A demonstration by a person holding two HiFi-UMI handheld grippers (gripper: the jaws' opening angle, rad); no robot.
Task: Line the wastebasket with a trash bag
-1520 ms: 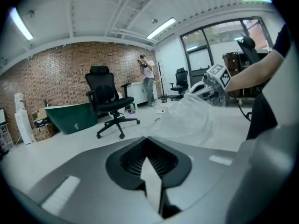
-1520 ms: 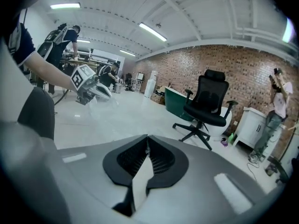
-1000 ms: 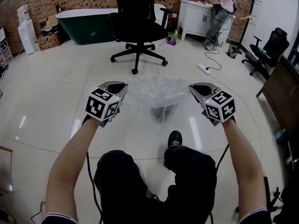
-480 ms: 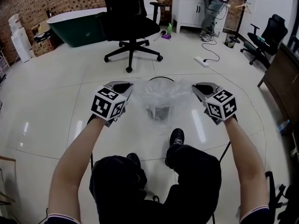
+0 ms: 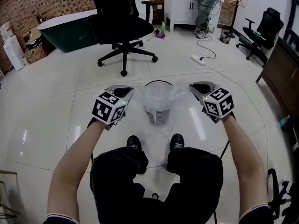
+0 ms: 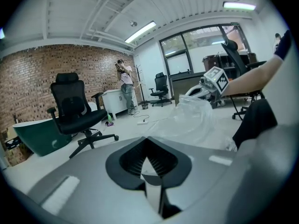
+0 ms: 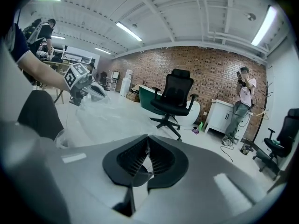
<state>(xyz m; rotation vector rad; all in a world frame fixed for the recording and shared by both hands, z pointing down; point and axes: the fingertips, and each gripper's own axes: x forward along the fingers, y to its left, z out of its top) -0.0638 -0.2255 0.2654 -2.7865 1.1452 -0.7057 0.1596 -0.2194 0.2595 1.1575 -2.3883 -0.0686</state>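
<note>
A: The fingers point(image 6: 131, 160) of the left gripper point(image 5: 125, 91), how do they stand?
B: Pressed together on a fold of the trash bag point(image 5: 161, 97). I see clear film caught between them. The right gripper point(image 5: 195, 87) pinches the opposite edge.
A: And the bag itself?
B: Stretched between both grippers, hanging over the wastebasket point(image 5: 158, 81) — its black rim shows behind the film. It stands on the floor point(image 5: 56, 101), just ahead of the person's shoes point(image 5: 176, 140).
</note>
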